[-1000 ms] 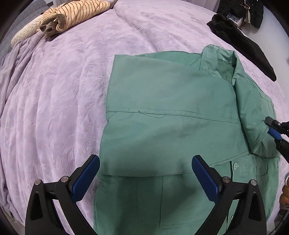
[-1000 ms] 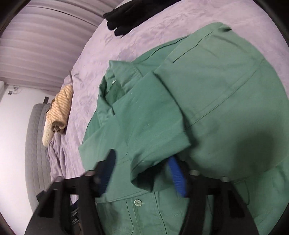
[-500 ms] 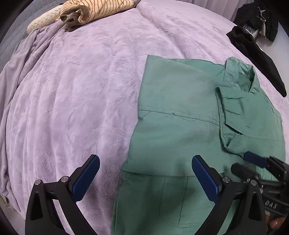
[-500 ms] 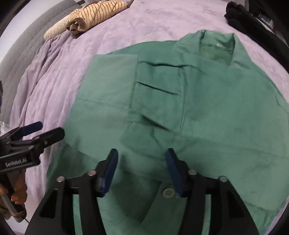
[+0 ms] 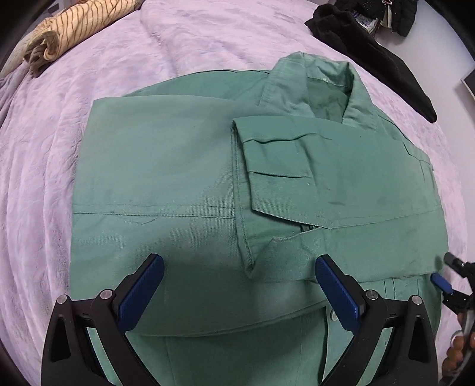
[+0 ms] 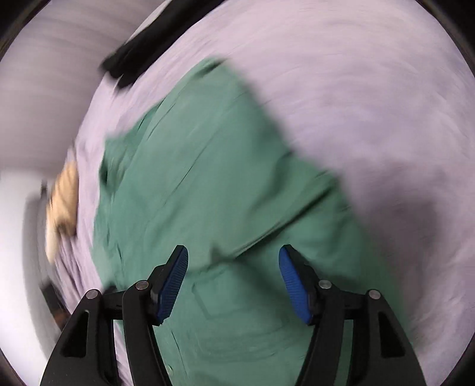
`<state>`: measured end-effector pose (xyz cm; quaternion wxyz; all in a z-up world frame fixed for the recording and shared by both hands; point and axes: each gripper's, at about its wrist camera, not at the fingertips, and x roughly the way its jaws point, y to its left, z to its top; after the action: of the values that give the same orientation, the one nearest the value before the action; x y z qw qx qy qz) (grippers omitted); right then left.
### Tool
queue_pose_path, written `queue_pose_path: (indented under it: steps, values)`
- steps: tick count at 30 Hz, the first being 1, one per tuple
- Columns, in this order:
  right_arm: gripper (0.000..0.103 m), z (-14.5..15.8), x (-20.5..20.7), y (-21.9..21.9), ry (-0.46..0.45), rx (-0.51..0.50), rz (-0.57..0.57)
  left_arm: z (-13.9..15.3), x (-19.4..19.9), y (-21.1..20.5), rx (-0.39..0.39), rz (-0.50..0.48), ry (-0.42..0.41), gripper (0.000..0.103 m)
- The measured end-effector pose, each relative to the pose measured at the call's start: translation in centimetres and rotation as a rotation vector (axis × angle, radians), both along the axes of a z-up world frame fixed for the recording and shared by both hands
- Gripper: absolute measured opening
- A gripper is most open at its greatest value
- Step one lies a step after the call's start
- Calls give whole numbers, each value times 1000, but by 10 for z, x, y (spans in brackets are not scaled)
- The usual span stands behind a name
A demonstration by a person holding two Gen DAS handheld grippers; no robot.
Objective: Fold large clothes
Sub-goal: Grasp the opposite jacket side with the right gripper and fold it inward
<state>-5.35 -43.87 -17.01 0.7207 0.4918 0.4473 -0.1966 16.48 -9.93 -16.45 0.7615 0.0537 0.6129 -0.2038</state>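
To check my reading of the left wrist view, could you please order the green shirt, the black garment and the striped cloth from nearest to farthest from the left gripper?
From the left gripper:
1. Green shirt, directly beneath and ahead of the fingers.
2. Black garment, far right, past the collar.
3. Striped cloth, far left corner of the bed.
The last two are nearly level; I would not rank them firmly.

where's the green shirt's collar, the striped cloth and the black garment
green shirt's collar (image 5: 314,80), left wrist view, on the raised collar band
striped cloth (image 5: 74,26), left wrist view, on its folded middle
black garment (image 5: 371,56), left wrist view, on its long dark body
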Motion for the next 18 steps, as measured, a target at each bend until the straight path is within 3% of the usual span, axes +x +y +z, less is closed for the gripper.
queue_pose_path:
  steps: [2,3,4,7,9,13,16,18]
  values:
    - [64,-7,-14,-26,-55,66,-110,-4,1,-6,20,1,-1,102]
    - [30,-12,-18,-34,-69,93,-146,-5,1,-8,27,4,-2,102]
    - [4,-15,-18,-40,-63,111,-161,-5,2,-9,29,6,-2,102]
    - [3,-3,-15,-40,-53,58,-121,-4,0,-10,41,3,-16,102]
    - [3,-1,-15,-36,25,-35,-67,-8,0,-13,57,-5,-24,102]
    - [0,-27,-28,-38,54,-19,-42,-12,-2,-18,85,-28,-54,102]
    - [1,-18,-29,-32,78,-43,1,-6,-4,-7,93,-34,-42,102]
    - [7,-6,-27,-26,104,-63,52,2,-3,9,80,-13,-31,99]
